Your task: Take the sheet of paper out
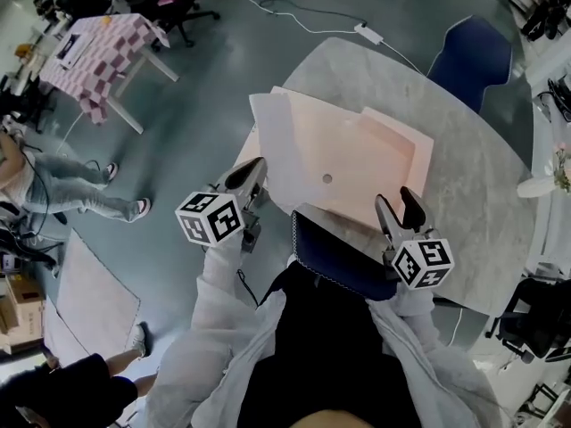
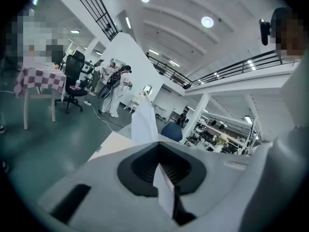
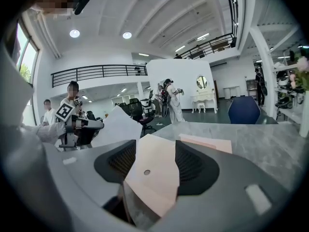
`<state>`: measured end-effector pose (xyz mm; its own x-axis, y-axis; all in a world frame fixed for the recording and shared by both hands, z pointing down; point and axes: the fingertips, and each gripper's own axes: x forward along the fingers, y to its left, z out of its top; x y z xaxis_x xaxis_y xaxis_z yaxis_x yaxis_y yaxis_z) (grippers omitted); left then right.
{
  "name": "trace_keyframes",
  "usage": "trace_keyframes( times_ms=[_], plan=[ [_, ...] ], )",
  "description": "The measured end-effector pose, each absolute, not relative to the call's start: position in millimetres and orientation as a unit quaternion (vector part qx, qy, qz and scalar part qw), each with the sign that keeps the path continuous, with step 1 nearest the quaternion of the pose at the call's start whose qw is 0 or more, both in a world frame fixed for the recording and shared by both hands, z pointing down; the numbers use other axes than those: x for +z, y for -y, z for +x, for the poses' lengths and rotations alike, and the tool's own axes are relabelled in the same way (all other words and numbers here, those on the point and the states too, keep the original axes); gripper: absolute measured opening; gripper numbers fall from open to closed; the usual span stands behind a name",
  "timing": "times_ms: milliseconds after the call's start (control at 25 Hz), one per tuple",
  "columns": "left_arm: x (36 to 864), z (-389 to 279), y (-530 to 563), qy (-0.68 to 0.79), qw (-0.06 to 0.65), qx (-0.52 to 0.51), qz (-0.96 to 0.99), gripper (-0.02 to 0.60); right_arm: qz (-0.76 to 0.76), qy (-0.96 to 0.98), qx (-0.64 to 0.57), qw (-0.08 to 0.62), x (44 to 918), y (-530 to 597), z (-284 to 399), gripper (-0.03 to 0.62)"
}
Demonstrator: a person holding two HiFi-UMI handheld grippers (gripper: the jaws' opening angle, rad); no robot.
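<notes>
Head view: the left gripper (image 1: 253, 169) pinches the white sheet of paper (image 1: 275, 141), which juts from the left end of the pale pink paper envelope (image 1: 361, 154) over the grey marble table (image 1: 486, 172).
Left gripper view: its jaws are clamped on the sheet's edge.
Right gripper view: the right gripper (image 3: 153, 168) is clamped on the envelope.

You've got one grey marble-look table (image 1: 477, 212) with a rounded edge. A pink envelope (image 1: 357, 163) sits left of its centre, toward 9 o'clock, with a small round button on its face. Its left corner reaches past your table's rim at 9. Can't tell if its near end touches the top. A white vase (image 1: 538, 186) with flowers stands at the 3 o'clock rim, well apart from the envelope.
</notes>
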<state>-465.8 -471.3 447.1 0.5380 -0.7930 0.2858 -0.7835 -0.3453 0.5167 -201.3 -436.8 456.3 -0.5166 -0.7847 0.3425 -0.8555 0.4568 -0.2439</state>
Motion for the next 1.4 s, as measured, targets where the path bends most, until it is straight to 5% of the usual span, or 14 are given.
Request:
trace_keyframes(
  times_ms=[600,920,1080,1400],
  plan=[
    [405.4,-473.4,418.2,0.513,0.231,0.007,0.827,0.003,0.547,0.813,0.188,0.066,436.4,413.5,-163.4,0.247],
    [418.7,-441.9,418.0,0.498,0.234,0.005,0.835,0.003,0.554,0.806,0.201,0.058,440.6,404.7,-148.4,0.145],
    [417.0,-433.4,421.5,0.496,0.217,0.020,0.840,0.003,0.562,0.800,0.202,0.052,436.8,406.2,-146.8,0.009],
    [418.4,-416.0,420.8,0.488,0.211,0.032,0.846,0.003,0.541,0.814,0.202,0.066,441.2,405.5,-148.3,0.011]
  ],
)
